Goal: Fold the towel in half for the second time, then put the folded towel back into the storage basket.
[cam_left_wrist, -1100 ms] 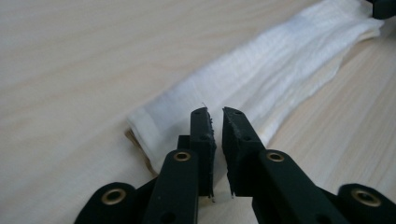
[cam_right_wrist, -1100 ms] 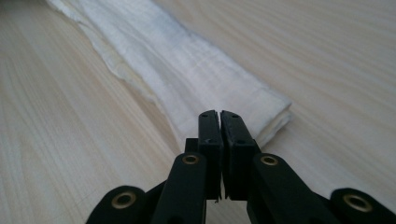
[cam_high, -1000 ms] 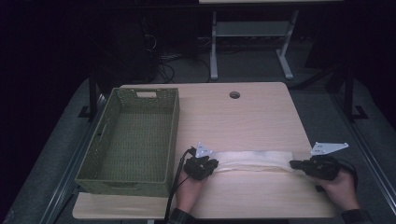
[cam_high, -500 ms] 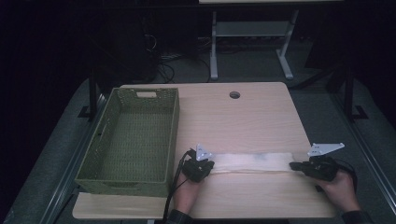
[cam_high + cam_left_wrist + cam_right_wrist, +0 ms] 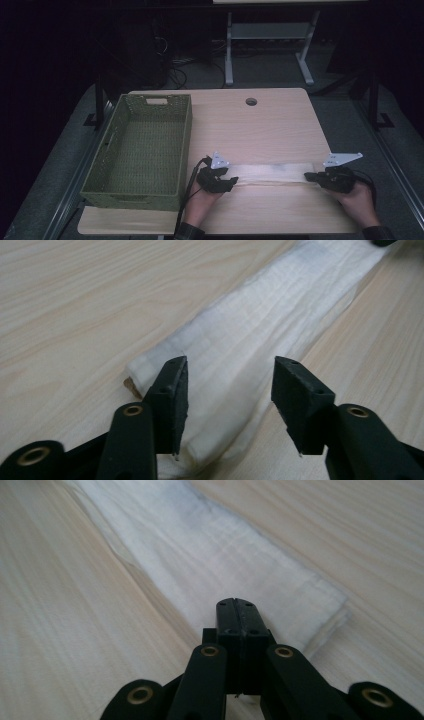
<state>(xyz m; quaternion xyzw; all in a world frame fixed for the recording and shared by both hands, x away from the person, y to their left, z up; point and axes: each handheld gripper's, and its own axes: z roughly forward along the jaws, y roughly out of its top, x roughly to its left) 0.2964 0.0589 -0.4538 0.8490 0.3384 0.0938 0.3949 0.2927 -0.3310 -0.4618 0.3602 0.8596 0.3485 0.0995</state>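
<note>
One green woven basket [image 5: 137, 150] sits empty at the left of a single pale wooden table [image 5: 260, 125], its long side running away from the camera. To its right, one white cloth [image 5: 272, 172], folded into a long narrow strip, lies flat across the near part of the table, stretched between two hand-held grippers. The left gripper [image 5: 231, 183] rests at the strip's left end; its jaws have just been opening and stand moderately apart, one on each side of the cloth [image 5: 260, 340], with the pads off the fabric. At the strip's other end, the right gripper [image 5: 309, 176] has its two jaws pressed tight together, and in the right gripper view they lie over the corner of the cloth [image 5: 210, 555]; whether fabric is pinched between them cannot be told. Two hands, one behind each gripper, enter from the table's near edge. One round hole [image 5: 251, 101] marks the far side of the tabletop.
</note>
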